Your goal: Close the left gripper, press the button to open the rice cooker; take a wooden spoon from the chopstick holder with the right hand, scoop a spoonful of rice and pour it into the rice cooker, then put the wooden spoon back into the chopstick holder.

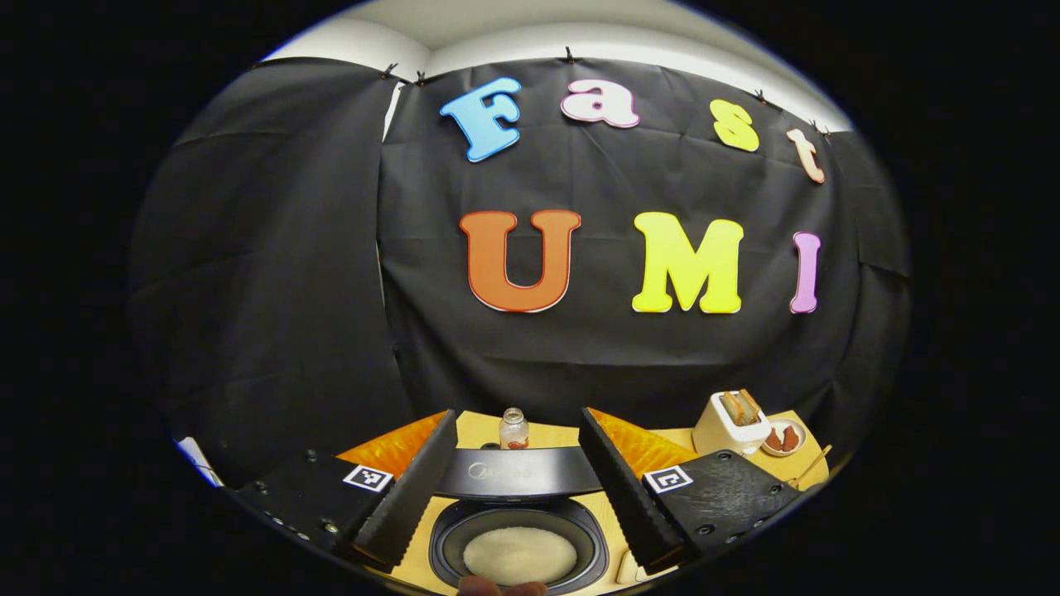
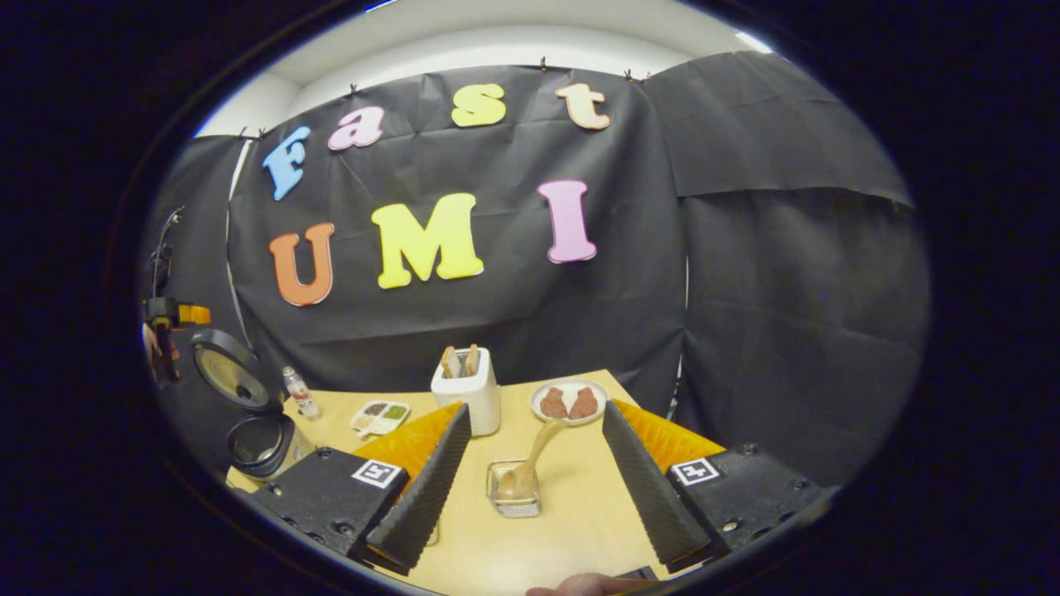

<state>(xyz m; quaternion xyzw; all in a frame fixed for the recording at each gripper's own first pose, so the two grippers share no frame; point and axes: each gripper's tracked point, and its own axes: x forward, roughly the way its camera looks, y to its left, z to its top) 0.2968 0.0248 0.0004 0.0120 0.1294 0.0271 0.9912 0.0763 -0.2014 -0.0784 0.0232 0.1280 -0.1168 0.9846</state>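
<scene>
Both tools stand wide open and empty, I see: left tool (image 1: pixel 517 488) above the open rice cooker (image 1: pixel 517 546), right tool (image 2: pixel 537 480) over the pale surface (image 2: pixel 571 513), wooden spoon (image 2: pixel 530 463) between its fingers' line, untouched.

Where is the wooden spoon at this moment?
In the right gripper view, the wooden spoon stands tilted in the small chopstick holder on the table, between the right gripper's open fingers, in front of the plate.
</scene>
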